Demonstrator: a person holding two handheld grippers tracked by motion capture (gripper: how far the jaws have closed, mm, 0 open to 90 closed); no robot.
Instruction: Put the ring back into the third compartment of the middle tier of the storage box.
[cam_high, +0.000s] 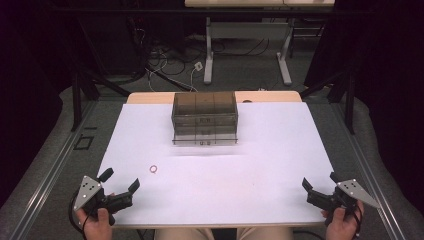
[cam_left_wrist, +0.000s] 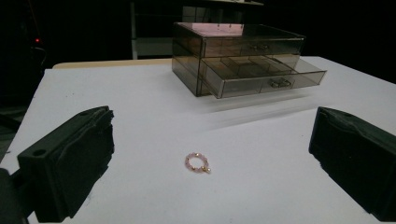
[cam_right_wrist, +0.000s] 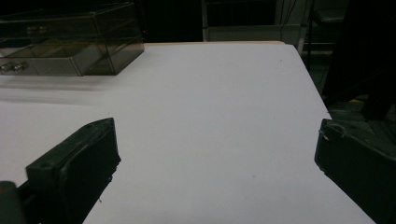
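Observation:
A small pink beaded ring (cam_high: 154, 169) lies on the white table sheet (cam_high: 280, 165), left of centre; the left gripper view has this ring (cam_left_wrist: 198, 163) ahead of the jaws. A smoky clear drawer box (cam_high: 204, 117) stands at the back middle, its lower drawer (cam_left_wrist: 266, 77) pulled out. My left gripper (cam_high: 120, 180) rests open at the front left corner, short of the ring, with nothing between its jaws. My right gripper (cam_high: 320, 181) is open at the front right corner above bare sheet. In the right gripper view the drawer box (cam_right_wrist: 70, 39) sits far left.
The sheet covers a wooden tabletop (cam_high: 270, 96) whose far edge shows behind the box. Grey metal rails (cam_high: 50, 170) run along both sides. Black frame posts (cam_high: 76, 100) and table legs (cam_high: 208, 55) with cables stand beyond the far edge.

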